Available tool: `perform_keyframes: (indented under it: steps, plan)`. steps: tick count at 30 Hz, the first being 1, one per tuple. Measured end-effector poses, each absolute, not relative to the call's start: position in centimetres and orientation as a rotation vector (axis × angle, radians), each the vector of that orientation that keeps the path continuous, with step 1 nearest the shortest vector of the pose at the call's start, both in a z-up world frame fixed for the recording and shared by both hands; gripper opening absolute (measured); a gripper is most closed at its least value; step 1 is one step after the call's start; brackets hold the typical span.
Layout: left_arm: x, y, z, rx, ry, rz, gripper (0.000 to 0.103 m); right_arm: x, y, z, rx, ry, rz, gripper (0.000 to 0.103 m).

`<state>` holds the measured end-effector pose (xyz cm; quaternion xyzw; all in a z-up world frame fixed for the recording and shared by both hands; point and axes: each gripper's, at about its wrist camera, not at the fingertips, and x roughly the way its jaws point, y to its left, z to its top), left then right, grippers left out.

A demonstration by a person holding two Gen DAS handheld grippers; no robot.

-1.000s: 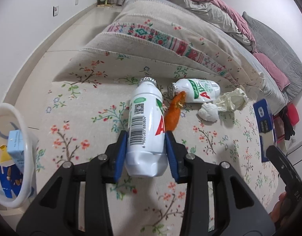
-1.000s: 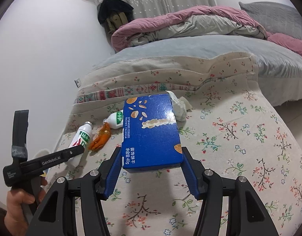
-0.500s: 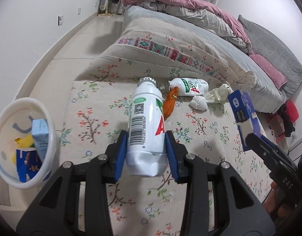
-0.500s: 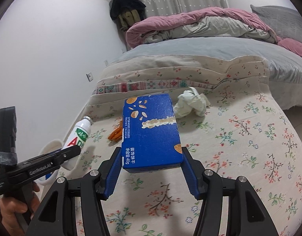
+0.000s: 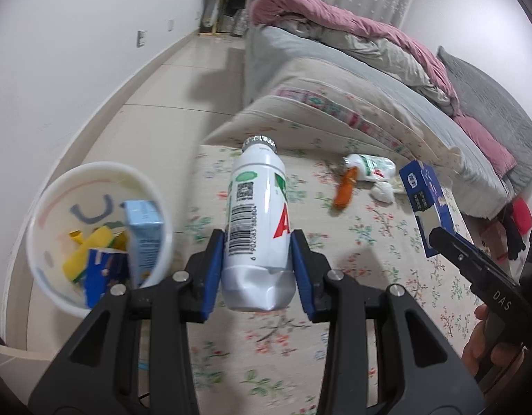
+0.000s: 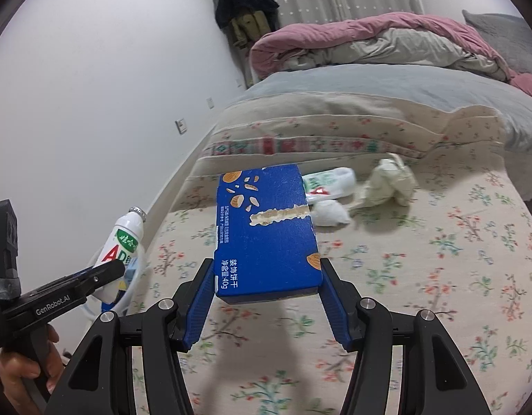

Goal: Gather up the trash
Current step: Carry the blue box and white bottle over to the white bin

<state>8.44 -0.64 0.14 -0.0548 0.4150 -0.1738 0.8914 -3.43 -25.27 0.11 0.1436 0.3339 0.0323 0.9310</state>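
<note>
Left claw (image 5: 258,252): pinching white bottle (image 5: 257,214), beside white bin (image 5: 51,207). Right claw (image 6: 266,297): pinching blue box (image 6: 266,235), above bed. Bin holds: cartons, yellow wrapper. Left on flowered bedspread (image 6: 421,276): second bottle (image 6: 330,183), orange wrapper (image 5: 345,190), crumpled tissues (image 6: 387,183). Task judged roughly half done.

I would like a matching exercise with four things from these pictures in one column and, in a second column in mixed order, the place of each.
Things:
1. white plastic bottle with barcode
2. dark blue cardboard biscuit box
3. light blue carton
4. orange plastic wrapper

Places:
A. lying on the floral bed cover
B. inside the round white plastic bin
C. clamped in the left hand-held gripper
D. clamped in the right hand-held gripper

Pairs: 1-C, 2-D, 3-B, 4-A
</note>
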Motion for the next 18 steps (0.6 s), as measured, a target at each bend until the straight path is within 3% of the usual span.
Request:
perform_keyframes:
  steps: [18]
  plan:
    - [9.0,10.8,-2.1,-0.235,0.876,-0.146,0.040,-0.2,-15.8,-0.6,0.228,0.734,0.232,0.059]
